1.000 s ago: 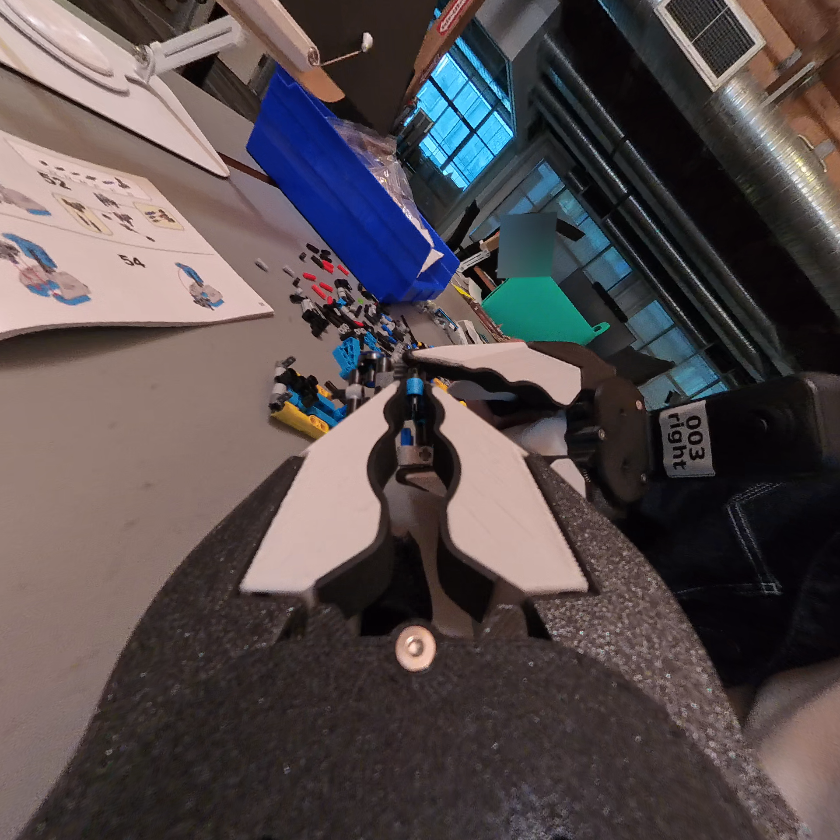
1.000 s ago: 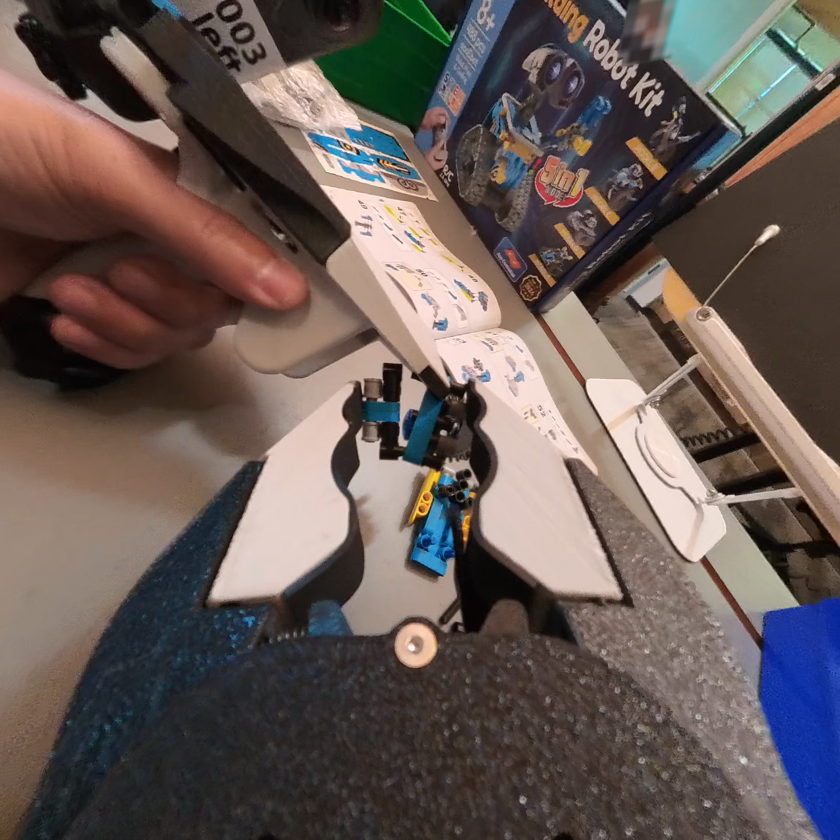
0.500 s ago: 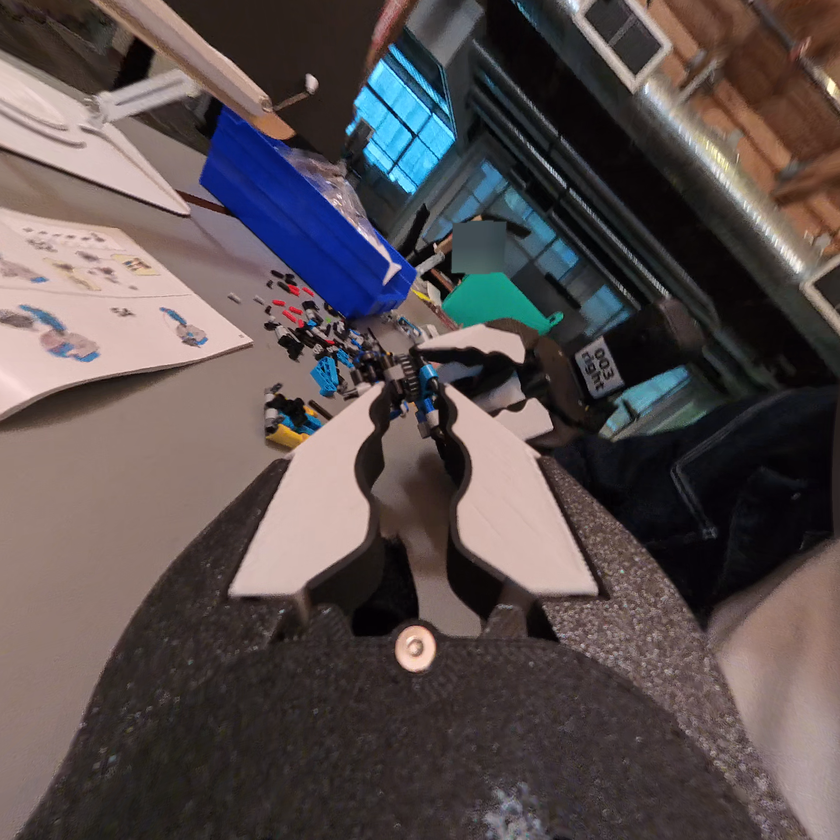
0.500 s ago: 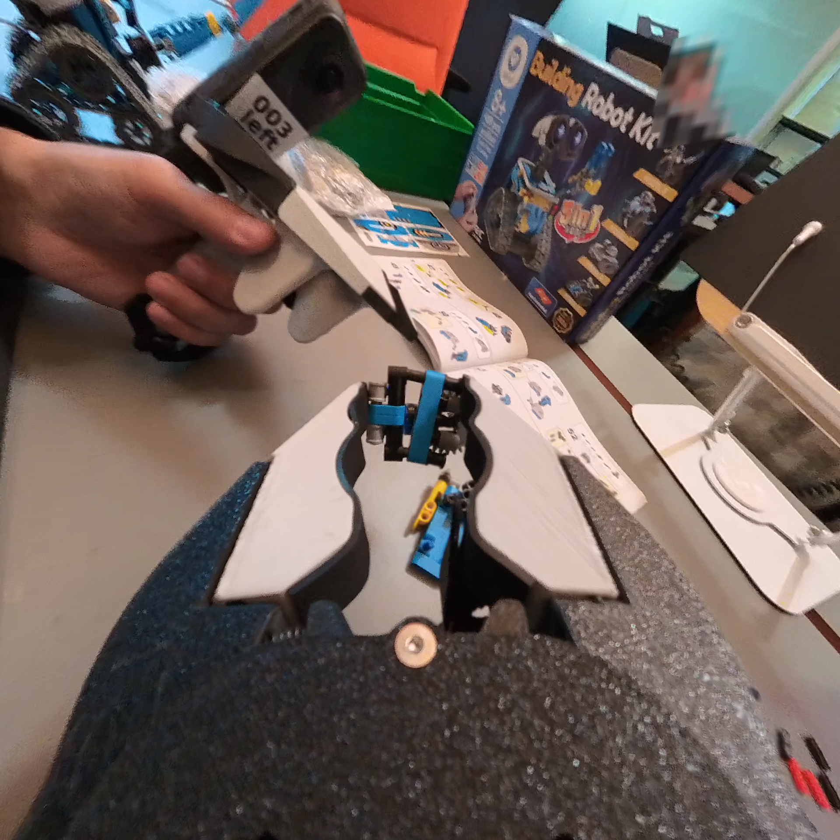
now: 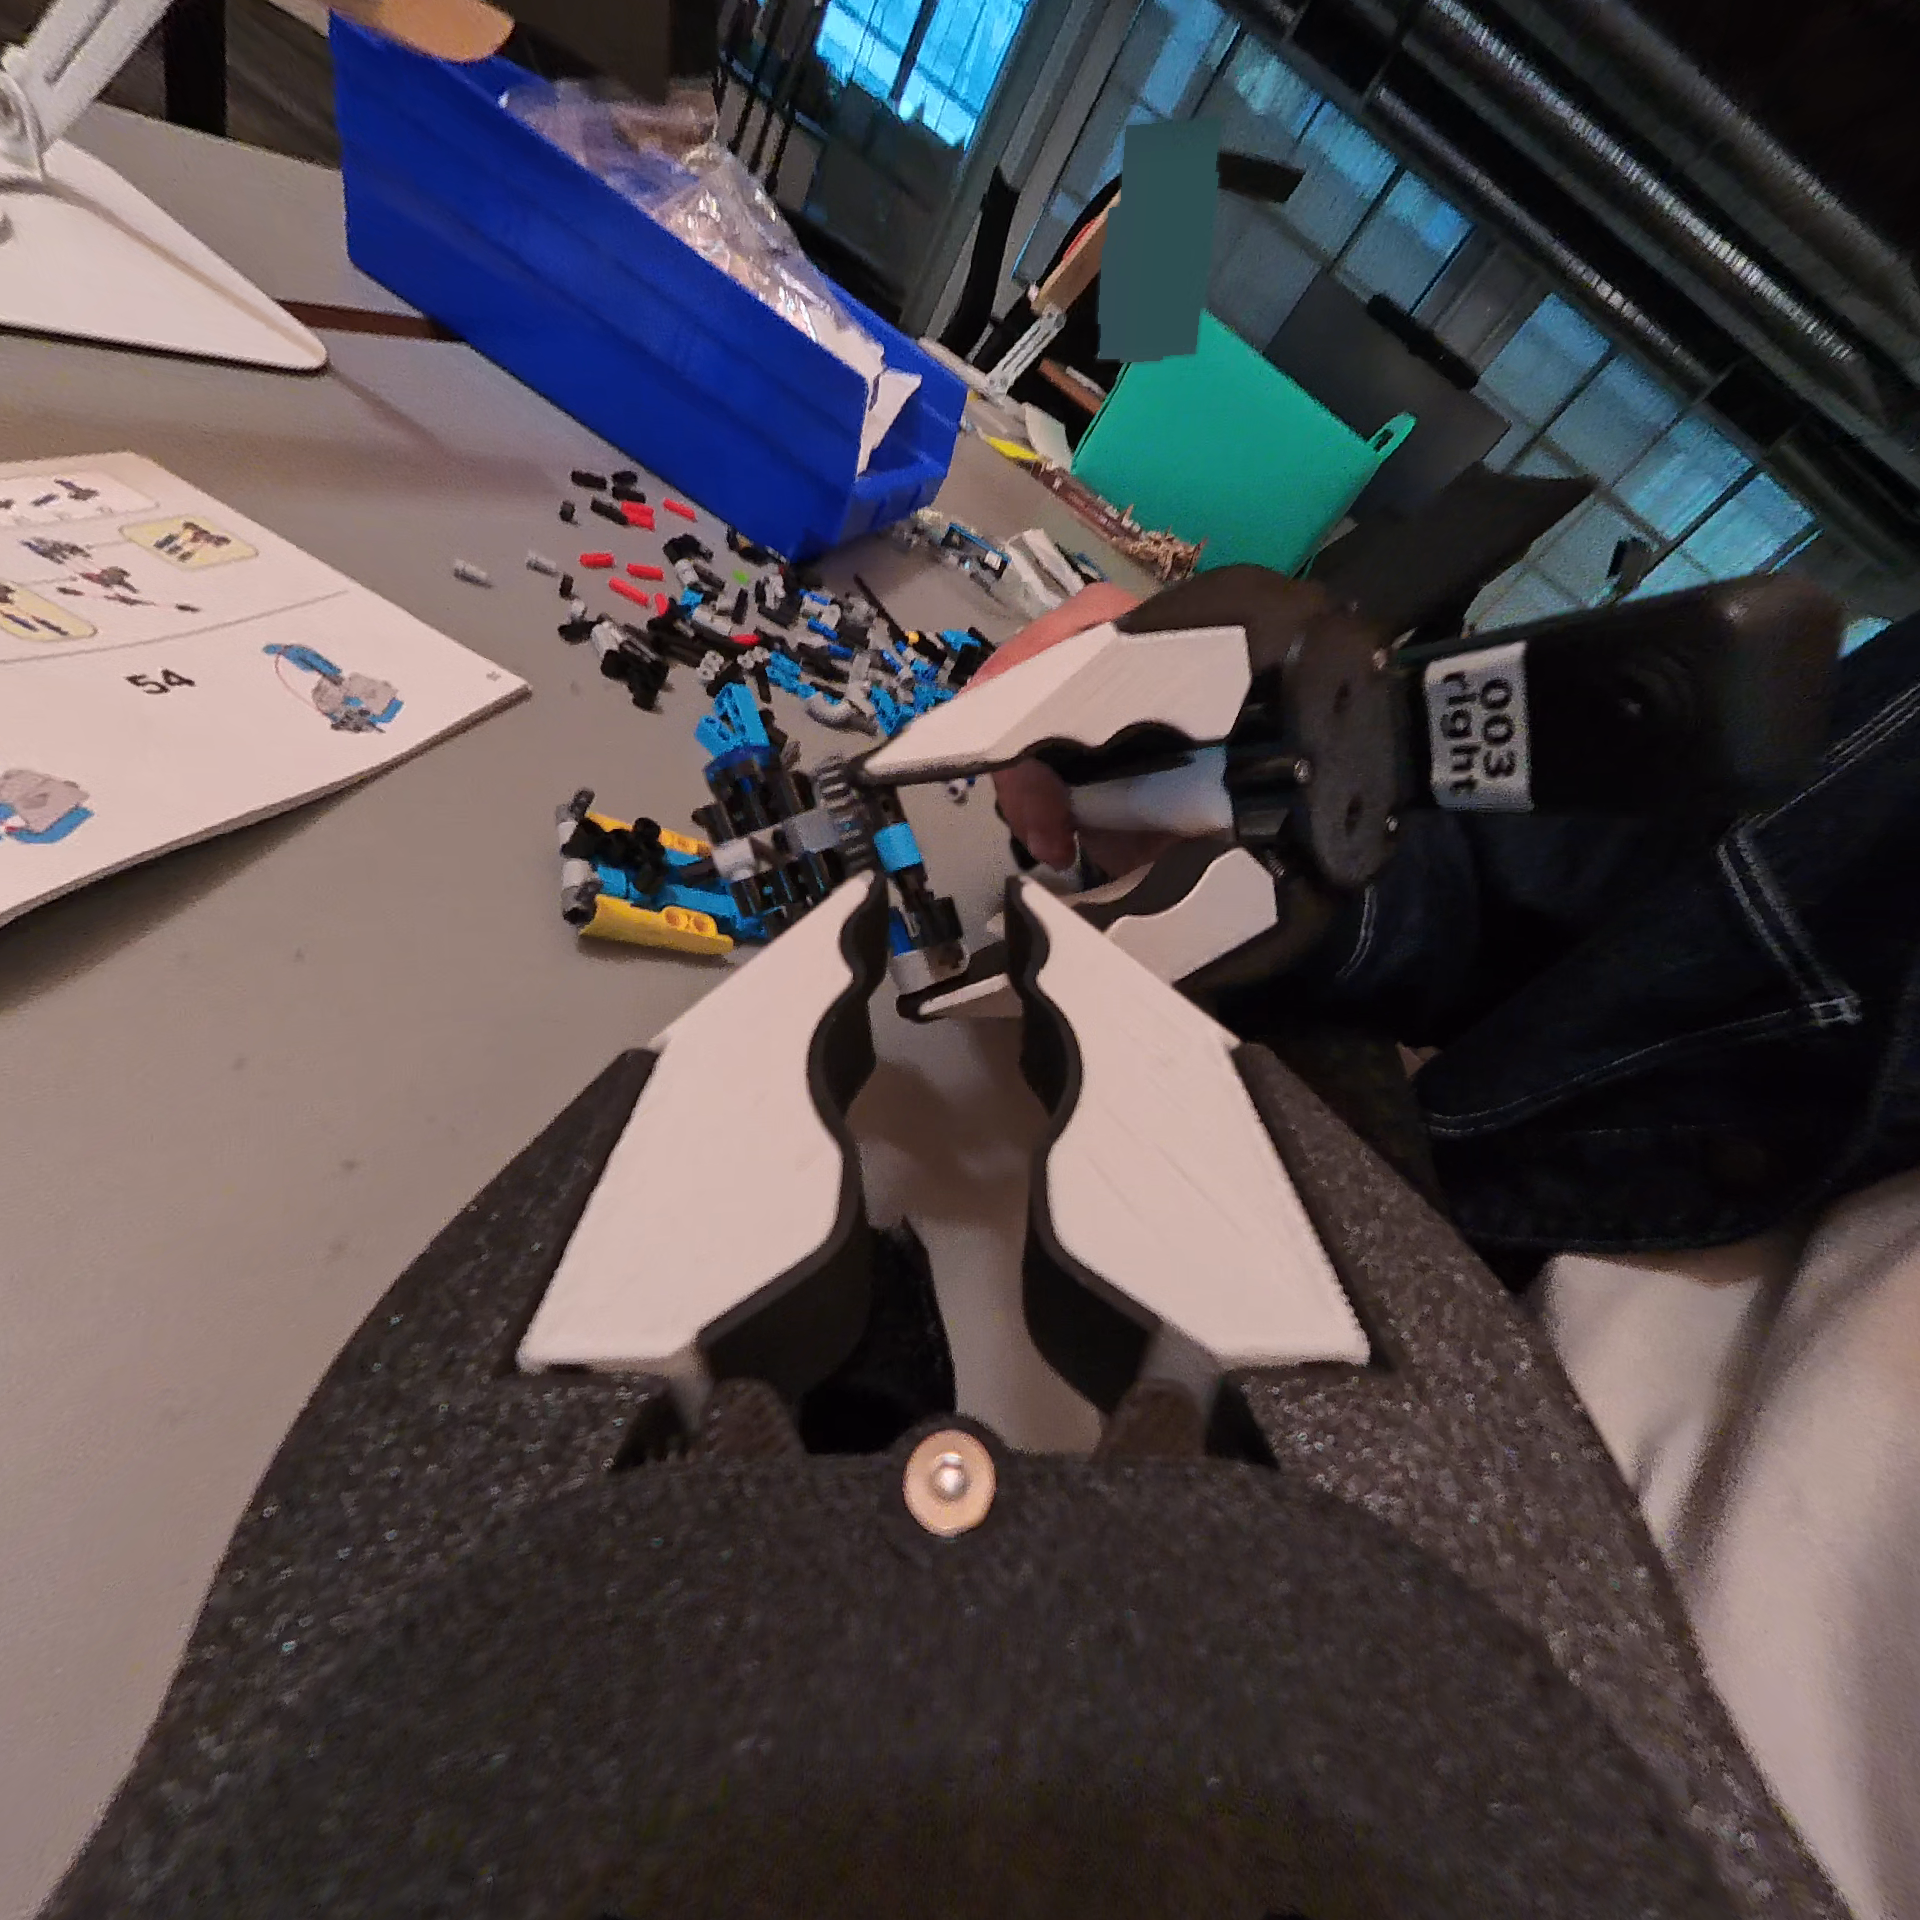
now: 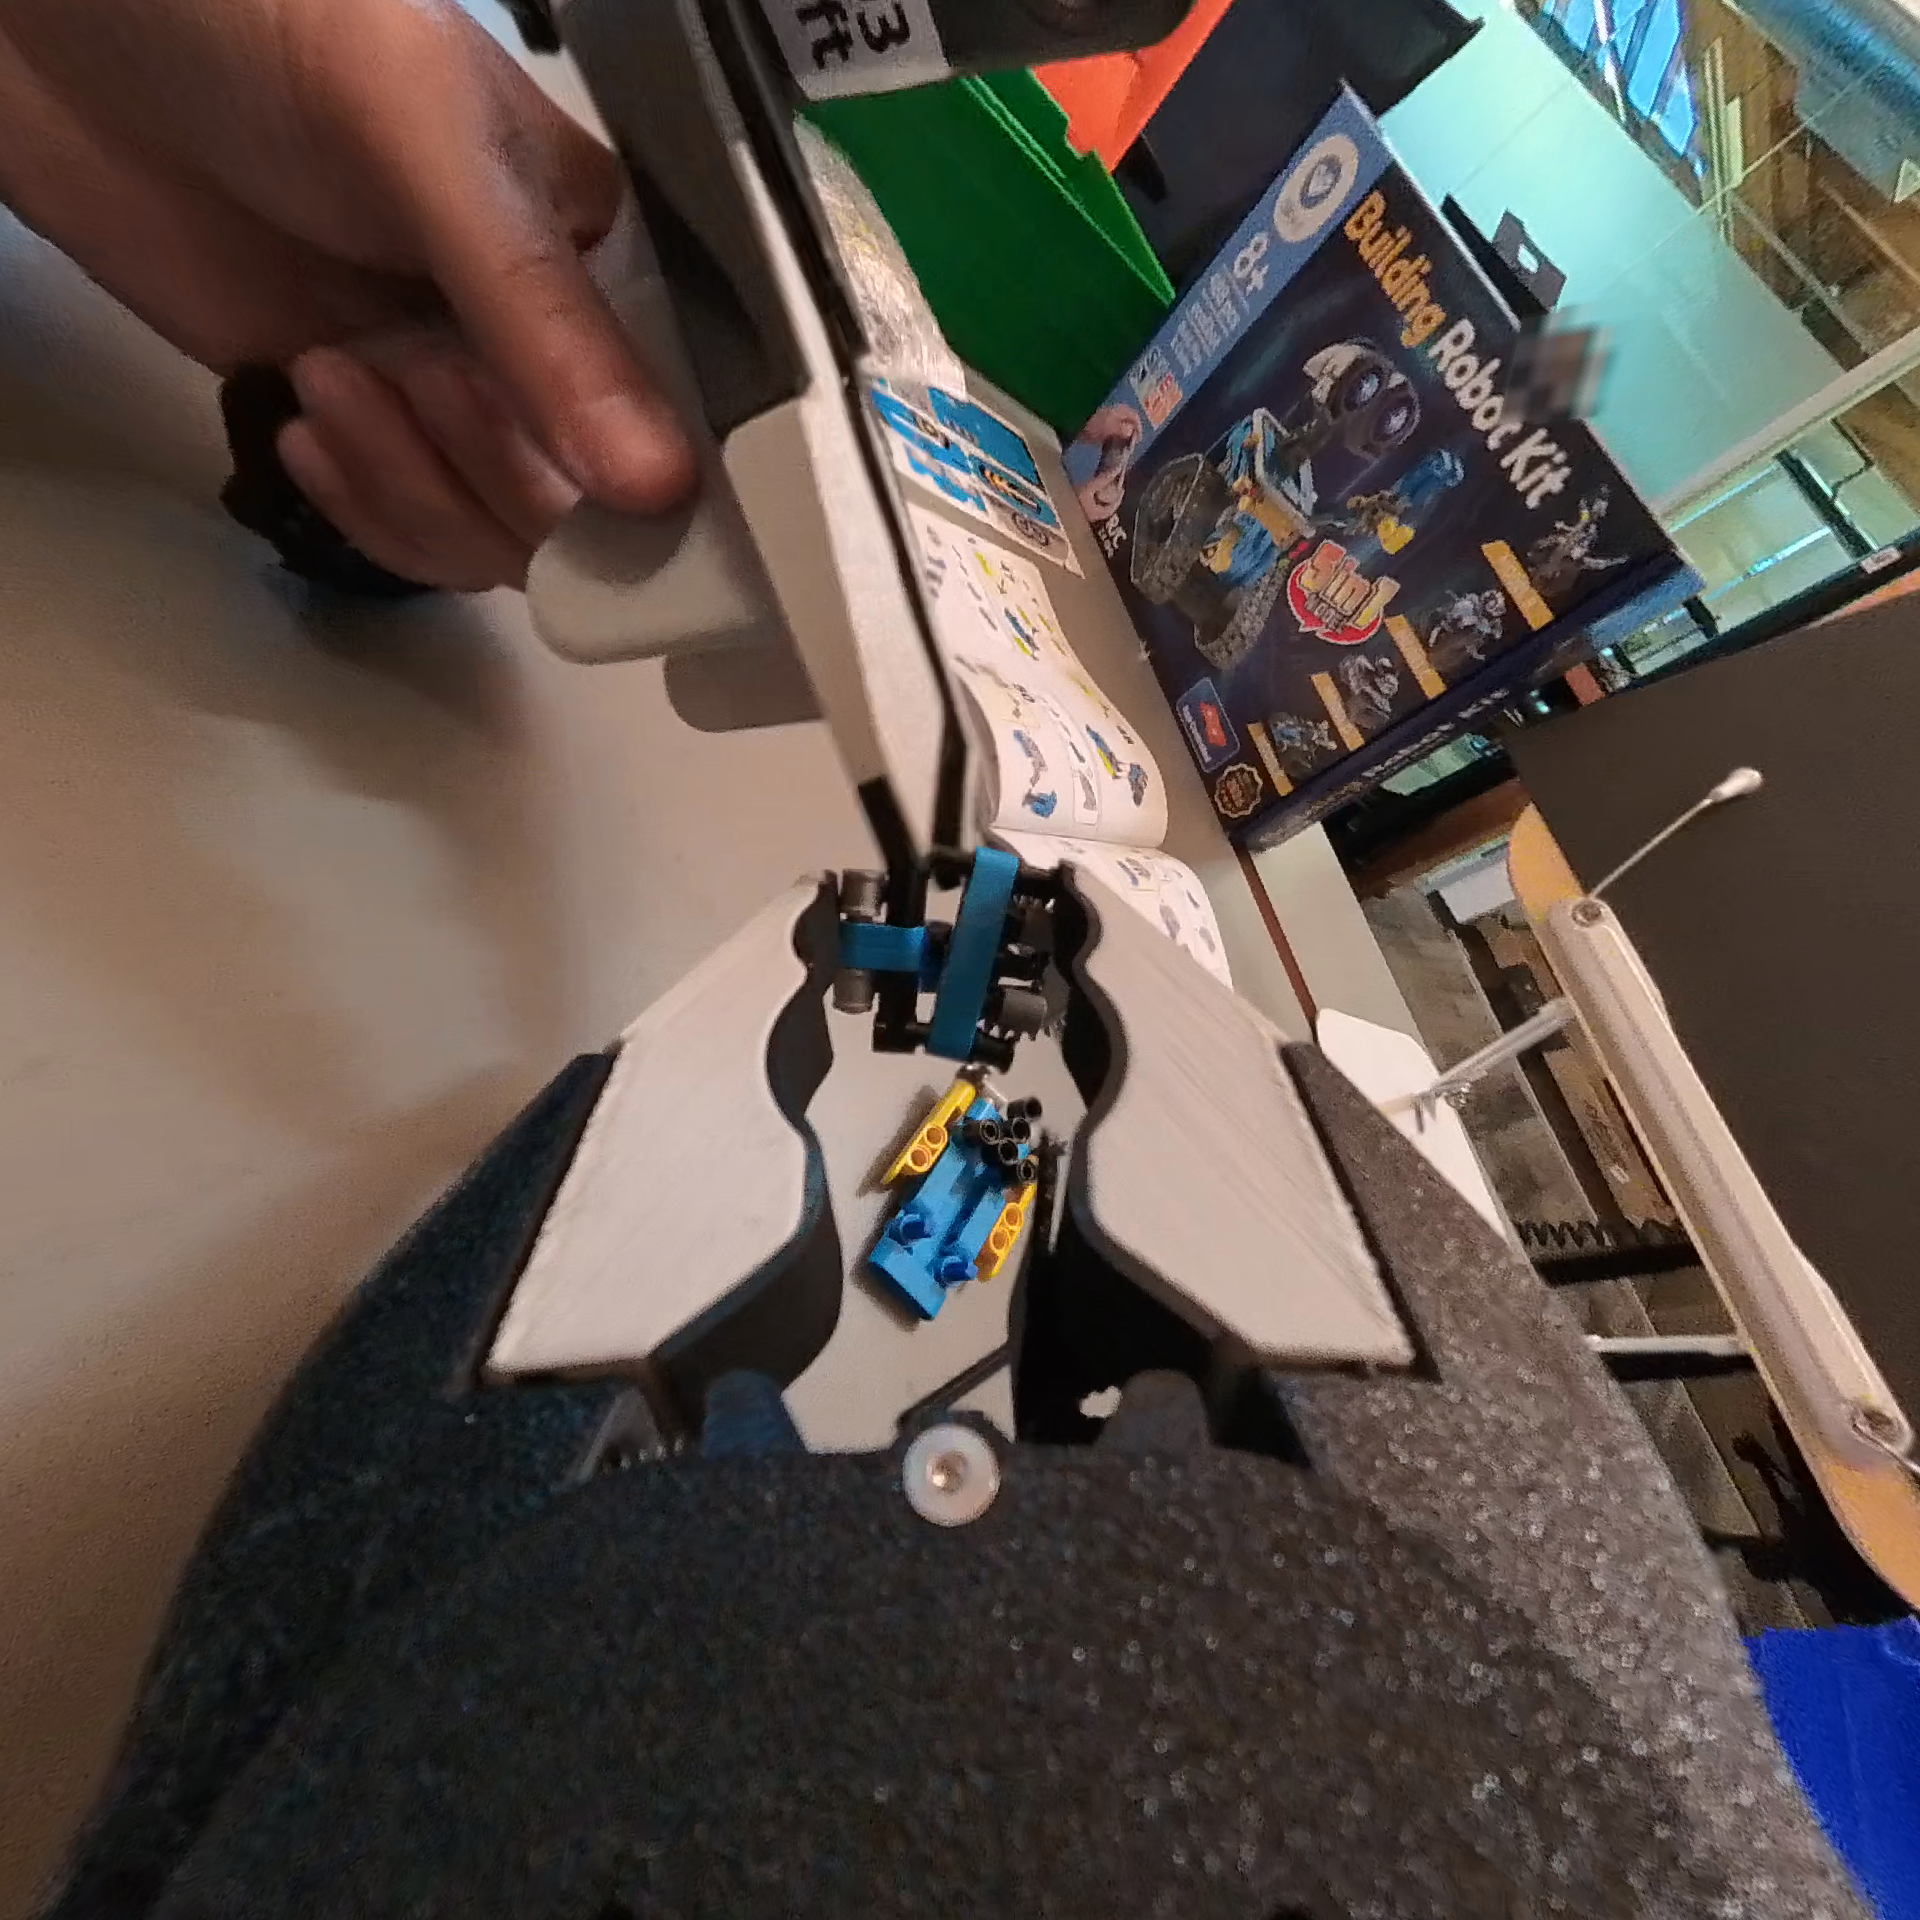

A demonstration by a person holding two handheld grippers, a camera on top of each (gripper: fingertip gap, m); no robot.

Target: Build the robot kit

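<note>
My right gripper (image 6: 945,888) is shut on a small blue and black brick assembly (image 6: 956,966) and holds it above the grey table (image 6: 260,935). In the left wrist view the right gripper (image 5: 888,888) comes in from the right with the assembly (image 5: 914,904) between its fingers. My left gripper (image 5: 940,894) is open, its tips on either side of the assembly's near end with a gap on the right. In the right wrist view a hand (image 6: 364,312) holds the left gripper (image 6: 914,842), whose tips meet the top of the assembly.
A yellow and blue partial build (image 5: 665,883) lies on the table below the grippers, also in the right wrist view (image 6: 956,1195). Behind are loose pieces (image 5: 748,623), a blue bin (image 5: 623,301), an open booklet (image 5: 208,665), a kit box (image 6: 1351,499) and a white lamp base (image 6: 1382,1081). Both grippers' tips are close together, under 4 cm apart.
My left gripper's fingers have spread apart from the assembly's end. It drew back from the right gripper half a second ago and is close again. The right gripper still holds the assembly.
</note>
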